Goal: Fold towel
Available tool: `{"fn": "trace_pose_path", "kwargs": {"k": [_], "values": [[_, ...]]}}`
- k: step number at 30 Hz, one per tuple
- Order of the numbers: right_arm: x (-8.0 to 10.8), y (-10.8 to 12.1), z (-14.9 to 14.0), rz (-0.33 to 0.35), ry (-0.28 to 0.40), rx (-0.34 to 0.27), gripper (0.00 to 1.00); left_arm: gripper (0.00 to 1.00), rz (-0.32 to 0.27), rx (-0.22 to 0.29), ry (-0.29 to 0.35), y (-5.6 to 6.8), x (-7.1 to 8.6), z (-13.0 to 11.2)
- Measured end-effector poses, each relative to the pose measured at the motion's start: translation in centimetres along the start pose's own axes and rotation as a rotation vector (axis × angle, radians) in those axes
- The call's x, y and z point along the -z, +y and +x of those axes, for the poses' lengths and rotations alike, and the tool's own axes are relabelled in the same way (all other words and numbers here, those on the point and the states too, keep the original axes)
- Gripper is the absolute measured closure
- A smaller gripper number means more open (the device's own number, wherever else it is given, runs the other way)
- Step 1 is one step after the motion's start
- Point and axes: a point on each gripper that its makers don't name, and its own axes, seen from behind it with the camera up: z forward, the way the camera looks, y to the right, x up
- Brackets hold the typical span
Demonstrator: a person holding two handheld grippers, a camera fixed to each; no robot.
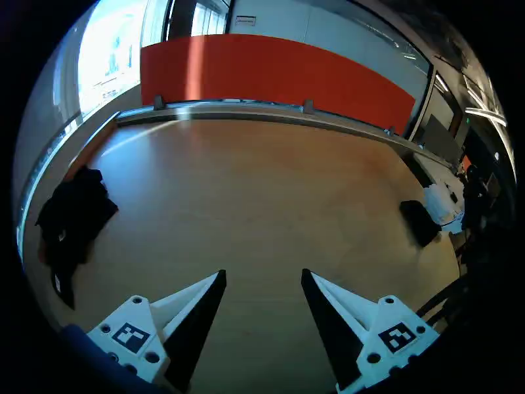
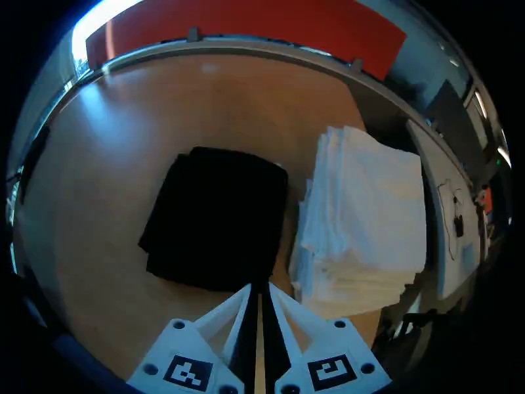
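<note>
In the right gripper view a folded black towel [image 2: 216,217] lies flat on the wooden table [image 2: 118,164], just left of a stack of folded white towels [image 2: 364,223]. My right gripper [image 2: 260,290] is shut, its tips at the black towel's near edge, and only a thin slit of table shows between the fingers. In the left gripper view my left gripper [image 1: 262,272] is open over bare table [image 1: 262,190], holding nothing. A crumpled black cloth [image 1: 72,223] lies at the far left. The folded black towel [image 1: 420,222] and the white stack [image 1: 441,202] sit far right.
An orange partition [image 1: 275,72] with a metal rail runs along the table's far edge. Beyond the white stack, a second desk [image 2: 453,217] holds cables and small items. Bright windows [image 1: 108,59] stand at the back left.
</note>
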Motion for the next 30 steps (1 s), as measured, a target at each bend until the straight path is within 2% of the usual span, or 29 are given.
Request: {"fn": "trace_pose_path", "kwargs": {"k": [15, 26, 30], "values": [[-1.8, 0.8, -3.0, -0.014, -0.057, -0.050, 0.96, 0.16, 0.010, -0.012, -0.004, -0.2, 0.4, -0.3], [-2.4, 1.1, -2.9, -0.020, -0.057, -0.058, 0.95, 0.16, 0.010, -0.016, -0.006, -0.1, 0.4, -0.4], [-2.5, 1.2, -3.0, -0.022, -0.057, -0.063, 0.91, 0.16, 0.010, -0.015, -0.007, 0.0, 0.4, -0.5]]}}
